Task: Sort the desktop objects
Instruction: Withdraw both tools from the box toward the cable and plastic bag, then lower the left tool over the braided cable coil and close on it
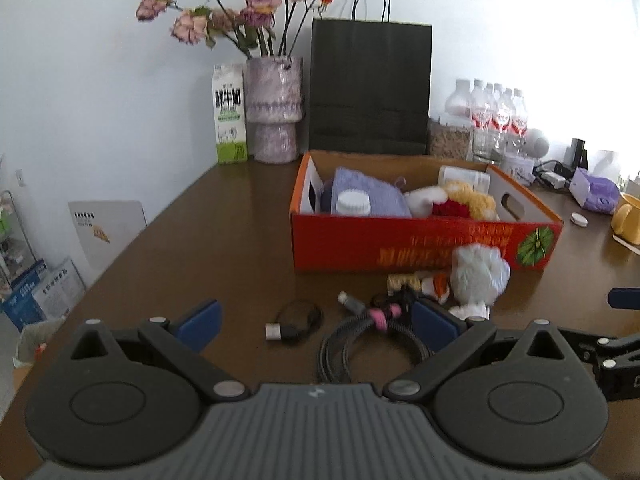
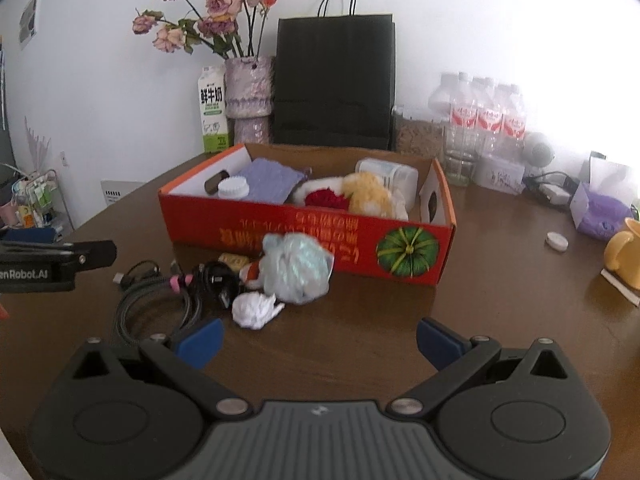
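Note:
A red cardboard box (image 1: 400,240) (image 2: 280,232) on the brown table holds a purple cloth (image 1: 372,194), a white-capped bottle (image 1: 353,203) and plush items. In front of it lie a pale plastic bag (image 1: 480,274) (image 2: 298,268), crumpled white paper (image 2: 256,310), a coiled black cable (image 1: 360,344) (image 2: 156,308) with a pink tie, and a small black cable (image 1: 294,322). My left gripper (image 1: 320,324) is open low over the cables. My right gripper (image 2: 320,342) is open above bare table, right of the paper.
A vase of dried roses (image 1: 274,112), a milk carton (image 1: 229,114) and a black paper bag (image 1: 370,88) stand along the wall. Water bottles (image 2: 484,120), a purple tissue pack (image 2: 600,212), a white cap (image 2: 557,241) and a yellow mug (image 2: 624,256) sit to the right.

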Available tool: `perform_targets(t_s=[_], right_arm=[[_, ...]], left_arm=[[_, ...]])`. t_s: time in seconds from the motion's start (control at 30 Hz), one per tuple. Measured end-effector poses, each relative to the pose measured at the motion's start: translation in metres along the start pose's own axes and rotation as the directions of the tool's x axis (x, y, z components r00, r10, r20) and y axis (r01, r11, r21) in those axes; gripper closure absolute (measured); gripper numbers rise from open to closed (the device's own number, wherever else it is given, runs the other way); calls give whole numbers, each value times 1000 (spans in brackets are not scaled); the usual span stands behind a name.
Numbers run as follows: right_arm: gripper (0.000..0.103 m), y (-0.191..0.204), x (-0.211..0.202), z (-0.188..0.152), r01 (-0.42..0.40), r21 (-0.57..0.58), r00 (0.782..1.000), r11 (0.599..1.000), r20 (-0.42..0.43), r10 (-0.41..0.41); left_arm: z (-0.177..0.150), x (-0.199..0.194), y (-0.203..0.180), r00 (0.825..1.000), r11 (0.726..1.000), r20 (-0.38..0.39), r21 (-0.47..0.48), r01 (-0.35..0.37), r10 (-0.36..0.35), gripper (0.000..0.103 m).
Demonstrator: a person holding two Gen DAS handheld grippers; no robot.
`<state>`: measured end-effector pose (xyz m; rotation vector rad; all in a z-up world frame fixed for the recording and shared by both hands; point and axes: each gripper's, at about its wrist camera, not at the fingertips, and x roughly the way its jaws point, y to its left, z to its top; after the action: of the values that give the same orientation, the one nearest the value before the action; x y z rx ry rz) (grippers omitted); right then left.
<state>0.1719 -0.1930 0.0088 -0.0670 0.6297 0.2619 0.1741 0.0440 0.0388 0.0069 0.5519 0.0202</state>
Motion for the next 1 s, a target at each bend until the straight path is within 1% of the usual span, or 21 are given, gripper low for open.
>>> perform_targets(t_s=[0.17,0.43,0.57,0.8,1.0], right_arm=[[0,1,7,-10,-6,4,999,1000,-35,6],[0,-5,14,-14,-1,19,999,1000,-53,2],[0,-12,18,-16,3,31,998,1000,-63,-1],[0,-23,27,-18,12,52,997,999,-81,-8],[0,-28,37,-20,5,62,995,998,-99,1]], left_arm=[[-12,3,-3,999,1000,-37,9,8,-7,0],[-16,15,-18,996,999,-78,32,40,-38,0],[-17,27,-28,992,997,-112,49,57,-51,0],[-17,46,-36,983,995,-166,48,83,-74,0],[-19,62,-41,978,996,-202,65,66,-52,0]])
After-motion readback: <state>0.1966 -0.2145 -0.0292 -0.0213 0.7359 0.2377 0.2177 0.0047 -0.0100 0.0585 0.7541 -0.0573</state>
